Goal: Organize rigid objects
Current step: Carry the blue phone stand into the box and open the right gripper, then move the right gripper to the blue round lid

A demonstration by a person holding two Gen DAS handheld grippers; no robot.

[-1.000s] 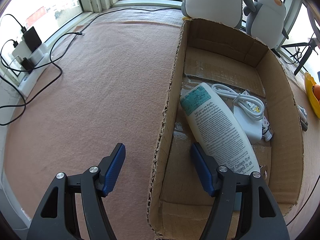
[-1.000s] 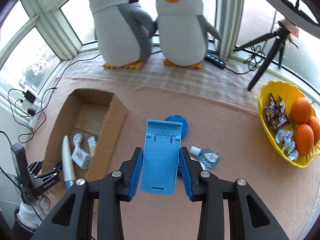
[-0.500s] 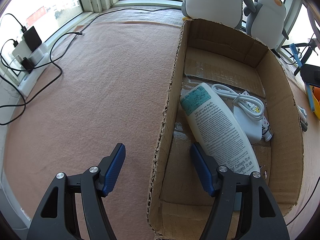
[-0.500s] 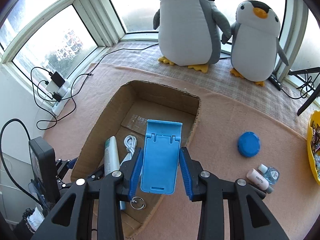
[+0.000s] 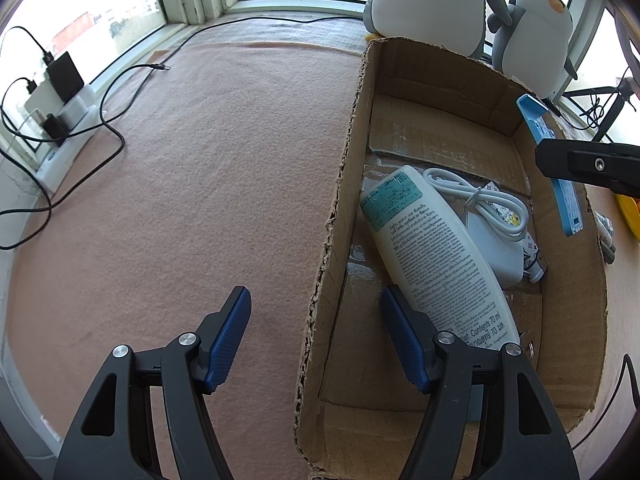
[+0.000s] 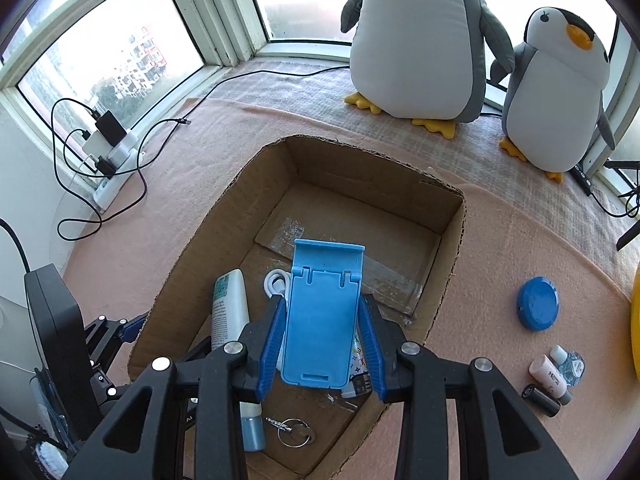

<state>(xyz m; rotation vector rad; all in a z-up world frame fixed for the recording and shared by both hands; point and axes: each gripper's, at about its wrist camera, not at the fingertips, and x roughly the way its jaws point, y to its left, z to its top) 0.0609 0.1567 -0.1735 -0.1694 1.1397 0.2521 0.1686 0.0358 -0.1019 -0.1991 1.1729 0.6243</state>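
Right tongs (image 6: 322,344) were clamped on a light blue plastic phone stand (image 6: 323,316), pads pressing both long edges, stand held flat-face up over the open cardboard box (image 6: 448,248). From the left wrist view the same stand (image 5: 554,168) showed edge-on above the box's right wall (image 5: 568,300), the right tongs' black arm crossing it.

Left tongs (image 5: 316,336) were apart, nothing between the pads; they straddled the box's left wall, one finger over the pink surface (image 5: 200,200), the other inside the box just beside the white lotion tube (image 5: 432,256).

Inside the box: the white tube lying lengthwise with a blue cap (image 6: 252,432) at the near end, a white charger with coiled cable (image 5: 480,204), a small patterned item partly hidden under the stand, and a key ring (image 6: 294,432) near the front wall.

Outside the box on the surface, to the right: a round blue lid (image 6: 538,303), well apart from the box, and a cluster of small bottles (image 6: 554,376) near the right edge. A yellow bowl rim (image 6: 635,320) was barely in view.

Two plush penguins (image 6: 424,40) stood behind the box by the window. A power strip with plugs and black cables (image 6: 108,148) sat at the left by the window.
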